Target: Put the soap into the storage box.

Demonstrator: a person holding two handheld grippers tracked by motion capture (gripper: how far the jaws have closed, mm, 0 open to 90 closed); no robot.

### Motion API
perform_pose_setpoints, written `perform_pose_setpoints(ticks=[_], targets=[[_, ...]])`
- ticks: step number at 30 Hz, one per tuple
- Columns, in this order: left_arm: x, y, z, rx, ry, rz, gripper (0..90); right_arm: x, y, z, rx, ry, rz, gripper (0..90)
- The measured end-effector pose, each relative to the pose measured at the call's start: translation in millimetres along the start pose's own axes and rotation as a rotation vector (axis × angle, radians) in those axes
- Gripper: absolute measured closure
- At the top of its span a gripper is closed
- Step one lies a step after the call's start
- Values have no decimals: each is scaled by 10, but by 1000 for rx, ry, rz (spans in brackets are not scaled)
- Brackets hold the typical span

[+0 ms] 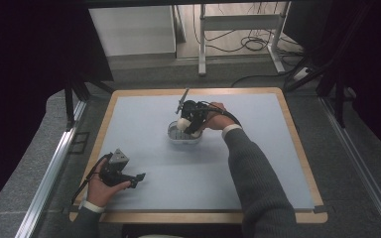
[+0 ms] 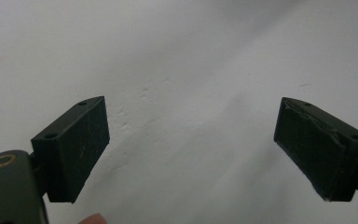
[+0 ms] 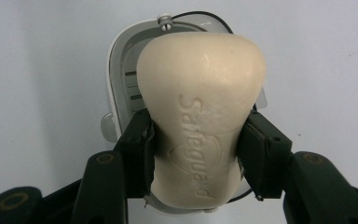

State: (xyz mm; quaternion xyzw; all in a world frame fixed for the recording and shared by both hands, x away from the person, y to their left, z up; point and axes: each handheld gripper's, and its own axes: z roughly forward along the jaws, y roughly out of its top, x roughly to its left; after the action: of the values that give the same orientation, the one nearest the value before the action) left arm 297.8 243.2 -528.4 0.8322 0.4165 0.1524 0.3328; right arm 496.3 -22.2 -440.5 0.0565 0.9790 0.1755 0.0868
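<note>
A cream bar of soap (image 3: 200,116) stamped "Safeguard" is clamped between the two black jaws of my right gripper (image 3: 196,158). It hangs just above a white and grey soap dish (image 3: 121,84), whose slotted floor shows behind it. In the high view the right gripper (image 1: 191,124) holds the pale soap (image 1: 183,123) over the dish (image 1: 178,137) at the middle of the mat. My left gripper (image 1: 138,179) rests near the front left of the mat, jaws wide apart with nothing between them; the left gripper view shows its gripper (image 2: 191,149) over bare mat.
A pale blue mat (image 1: 258,163) covers the wooden table (image 1: 297,216). Metal rails run along both sides. Behind the table stand a white desk frame (image 1: 238,22) and loose cables on the floor.
</note>
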Motion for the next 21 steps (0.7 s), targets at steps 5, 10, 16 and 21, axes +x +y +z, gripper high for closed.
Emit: perform_pose_setpoints(ticks=[5, 10, 16, 21], targets=[[0, -2, -2, 0, 0, 1, 107, 26, 23, 79, 34, 8, -29, 488], [-3, -5, -5, 2, 1, 1, 107, 44, 37, 84, 10, 8, -25, 442], [2, -6, -19, -2, 4, 3, 106, 78, 9, -38, -39, 0, 6, 377], [-6, -8, -10, 2, 2, 2, 106, 99, -89, -146, -104, -1, 42, 354]])
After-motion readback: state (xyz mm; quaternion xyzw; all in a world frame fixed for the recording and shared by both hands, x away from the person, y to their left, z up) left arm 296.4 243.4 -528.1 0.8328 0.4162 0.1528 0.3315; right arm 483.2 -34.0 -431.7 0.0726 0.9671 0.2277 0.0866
